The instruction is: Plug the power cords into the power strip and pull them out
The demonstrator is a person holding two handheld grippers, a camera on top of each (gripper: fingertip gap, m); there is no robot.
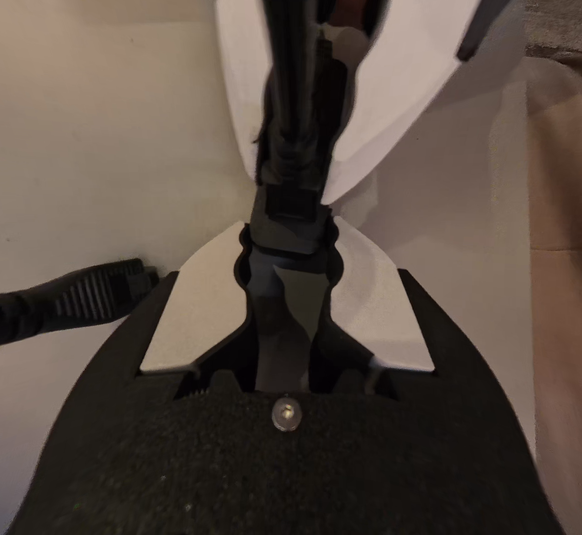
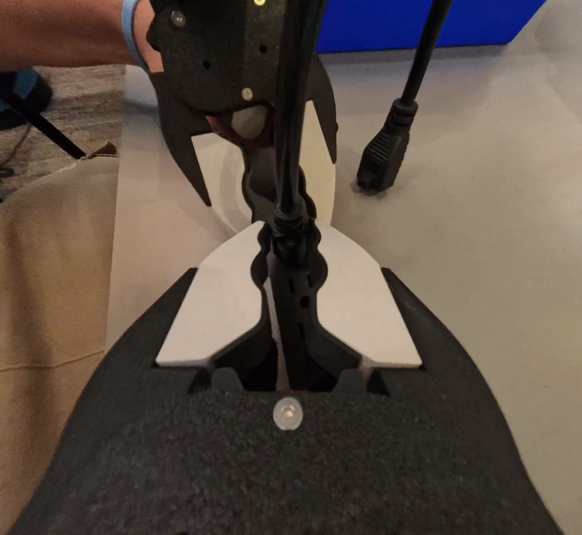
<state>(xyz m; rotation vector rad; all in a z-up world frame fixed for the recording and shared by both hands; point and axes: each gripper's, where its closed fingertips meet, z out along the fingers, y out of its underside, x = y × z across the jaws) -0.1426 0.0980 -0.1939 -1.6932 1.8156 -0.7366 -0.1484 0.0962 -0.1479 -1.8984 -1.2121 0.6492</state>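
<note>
While a bare forearm with a light-blue wristband (image 2: pixel 134 27) reaches in from the left of the right wrist view, the left gripper (image 2: pixel 277 214), black-bodied with white fingers, points toward the camera and meets the right gripper (image 2: pixel 291 249) nose to nose. Between them runs a black power cord (image 2: pixel 294 110); the right gripper's white fingers (image 2: pixel 220 309) are pressed together on its ribbed black plug. Whether the left gripper's own fingers (image 1: pixel 201 296) clamp the dark plug body (image 1: pixel 291 205) cannot be told through the blur. Farther right, a second black ribbed plug (image 2: pixel 382 154) rests tip-down on the pale grey tabletop (image 2: pixel 472 236), well apart, before a blue panel (image 2: pixel 378 0).
</note>
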